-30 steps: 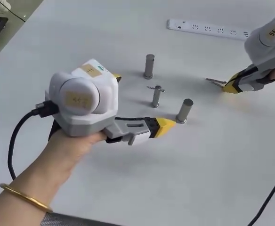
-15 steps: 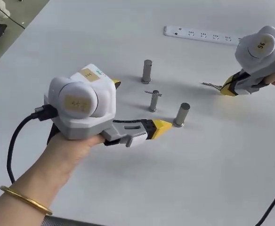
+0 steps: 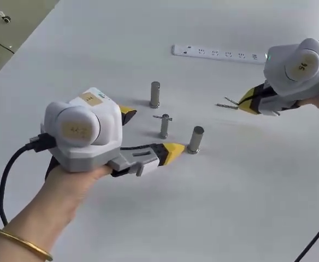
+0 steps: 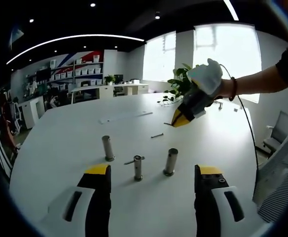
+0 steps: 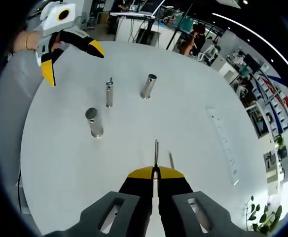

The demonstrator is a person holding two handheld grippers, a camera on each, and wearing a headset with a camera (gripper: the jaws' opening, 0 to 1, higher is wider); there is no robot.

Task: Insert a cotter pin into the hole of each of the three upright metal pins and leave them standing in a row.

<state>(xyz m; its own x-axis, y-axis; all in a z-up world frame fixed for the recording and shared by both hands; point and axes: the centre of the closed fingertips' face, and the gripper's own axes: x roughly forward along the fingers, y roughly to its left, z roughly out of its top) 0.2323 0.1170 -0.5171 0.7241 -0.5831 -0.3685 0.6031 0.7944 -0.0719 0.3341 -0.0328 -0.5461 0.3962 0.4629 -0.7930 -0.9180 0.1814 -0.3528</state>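
Right hand-held gripper [image 5: 155,174] pinching thin metal cotter pin [image 5: 155,152]; left hand-held gripper [image 4: 153,170] spread. We should brace bare grey steel upright pin [image 3: 195,138], feed level.

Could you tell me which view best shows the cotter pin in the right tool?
The right gripper view: the cotter pin juts from the shut right tool. The head view shows it small, side-on; the left gripper view barely resolves it.
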